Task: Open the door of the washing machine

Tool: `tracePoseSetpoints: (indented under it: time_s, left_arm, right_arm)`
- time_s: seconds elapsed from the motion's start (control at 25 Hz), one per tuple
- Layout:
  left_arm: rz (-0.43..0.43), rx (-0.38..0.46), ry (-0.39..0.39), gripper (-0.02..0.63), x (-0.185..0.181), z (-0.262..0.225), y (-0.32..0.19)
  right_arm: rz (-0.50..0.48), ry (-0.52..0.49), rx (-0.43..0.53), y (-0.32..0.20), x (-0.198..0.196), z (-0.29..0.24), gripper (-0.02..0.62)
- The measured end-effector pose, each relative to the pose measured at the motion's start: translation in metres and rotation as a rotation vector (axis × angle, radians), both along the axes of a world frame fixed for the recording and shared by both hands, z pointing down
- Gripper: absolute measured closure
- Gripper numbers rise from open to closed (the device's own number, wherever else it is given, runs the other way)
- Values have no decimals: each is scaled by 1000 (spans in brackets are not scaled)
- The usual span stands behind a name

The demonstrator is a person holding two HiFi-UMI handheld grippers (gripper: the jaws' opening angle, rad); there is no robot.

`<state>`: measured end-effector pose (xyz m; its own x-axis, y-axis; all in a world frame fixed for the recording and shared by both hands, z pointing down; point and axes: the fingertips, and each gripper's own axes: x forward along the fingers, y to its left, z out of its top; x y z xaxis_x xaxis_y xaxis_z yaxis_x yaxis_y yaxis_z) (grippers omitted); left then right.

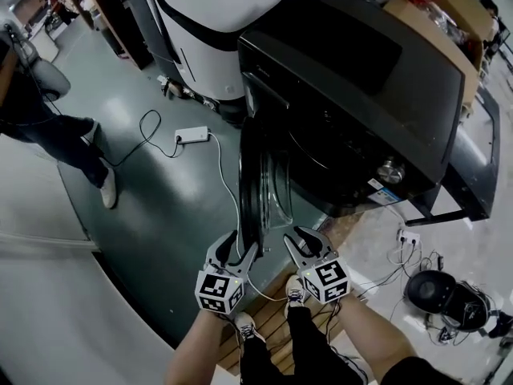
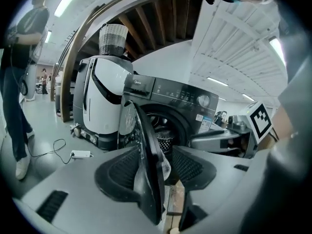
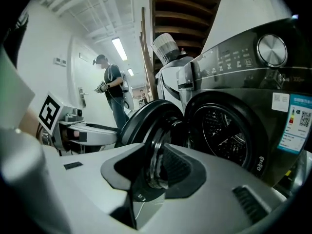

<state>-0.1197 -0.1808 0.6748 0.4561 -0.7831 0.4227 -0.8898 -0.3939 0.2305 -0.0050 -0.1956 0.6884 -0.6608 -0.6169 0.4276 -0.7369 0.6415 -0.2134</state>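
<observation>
Dark front-loading washing machine [image 1: 345,111] fills the upper right of the head view. Its round door [image 1: 260,175] is already off the latch and stands out from the front, edge-on to the person. The drum opening [image 3: 226,135] is bare behind it.

Left gripper [image 1: 244,241], lower centre: jaws spread wide and straddling the door's free edge. The pads do not look pressed on it, so probably a loose bracket to steer the door, not a clamp.

Right gripper [image 1: 292,233], just right of the door on its inner side: jaws moderately apart and nothing clamped. The glass bowl sits in line with the gap; I cannot tell whether it touches.

Judgement: door mostly open, a last push outward perhaps left.

Power strip [image 1: 192,135] and its cable lie on the floor left of the door's path.
</observation>
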Motion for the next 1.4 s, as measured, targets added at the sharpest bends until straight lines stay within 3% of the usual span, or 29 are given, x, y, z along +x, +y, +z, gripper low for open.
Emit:
tracePoseSetpoints:
  time_s: [0.44, 0.96, 1.4]
  left_arm:
    - [-150, -18, -3, 383, -58, 8, -13]
    - [-161, -39, -33, 383, -92, 12, -19]
    - [-198, -61, -1, 383, -112, 14, -24]
  right_arm:
    - [105, -34, 35, -40, 31, -22, 465]
    - [140, -44, 34, -47, 22, -30, 469]
    - [154, -46, 34, -53, 14, -35, 469]
